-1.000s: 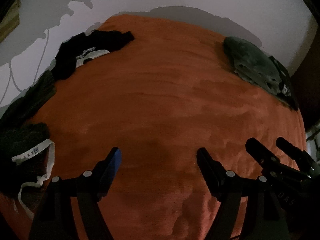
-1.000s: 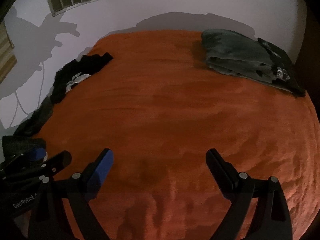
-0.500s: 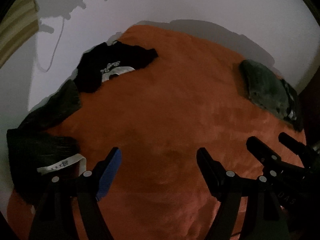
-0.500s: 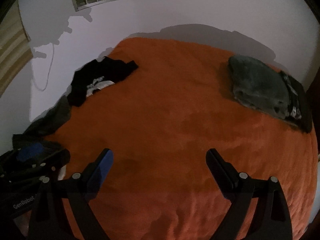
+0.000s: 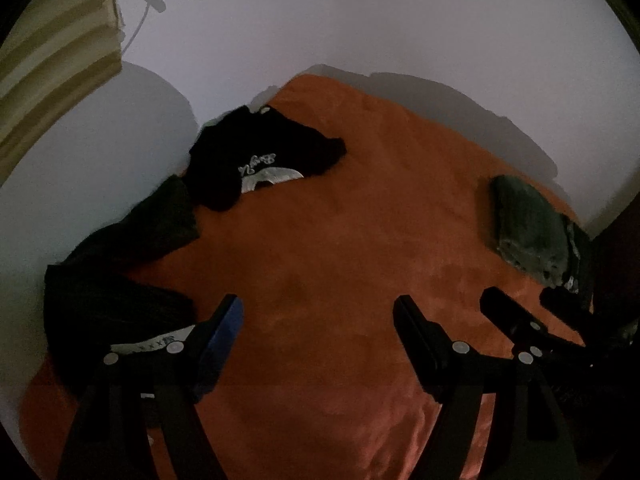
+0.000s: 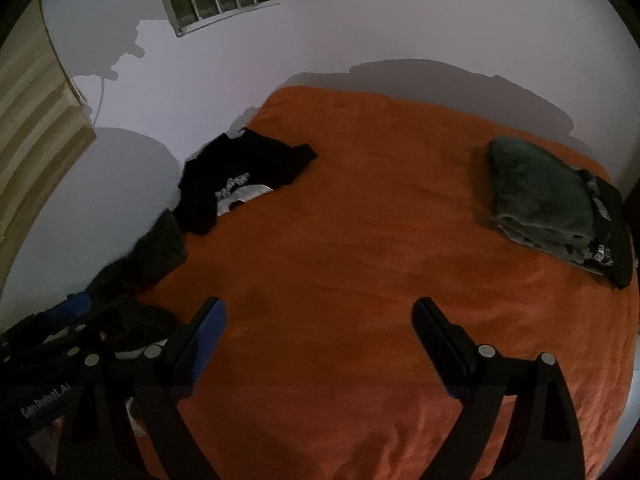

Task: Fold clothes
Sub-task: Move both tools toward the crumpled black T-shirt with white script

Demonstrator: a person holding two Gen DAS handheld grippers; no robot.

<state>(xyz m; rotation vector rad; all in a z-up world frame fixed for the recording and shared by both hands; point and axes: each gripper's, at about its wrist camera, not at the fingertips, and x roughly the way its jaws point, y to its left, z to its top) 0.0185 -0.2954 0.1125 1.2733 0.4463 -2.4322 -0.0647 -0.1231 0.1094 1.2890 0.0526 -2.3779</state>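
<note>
Through the left wrist camera, my left gripper (image 5: 318,316) hangs over the orange blanket (image 5: 360,240) with its jaws spread wide and nothing between them. Straight ahead the blanket lies bare all the way to its far edge under the white wall (image 5: 400,32), so there is plenty of open room forward. To my front left, a black T-shirt (image 5: 264,160) with pale lettering lies crumpled at the blanket's far left corner, against the wall. Nearer and further left, a dark garment (image 5: 132,236) runs along the left edge, and its near end with a white label sits just beside my left finger. To my front right, a folded grey-green pile (image 5: 528,228) rests near the right edge. The right gripper (image 5: 532,312) shows close at my right side, jaws apart.

Through the right wrist camera, my right gripper (image 6: 320,324) is also spread wide and empty above the orange blanket (image 6: 380,260). The middle is bare ahead of me up to the far edge. The folded grey-green pile (image 6: 548,196) sits ahead to my right, close to the right edge, on top of a darker printed piece. The black T-shirt (image 6: 244,176) lies ahead to my left at the wall, and the dark garment (image 6: 148,256) trails toward me along that edge. The left gripper (image 6: 76,312) is just beside my left finger, over that dark cloth; from here I cannot tell how its jaws stand.
</note>
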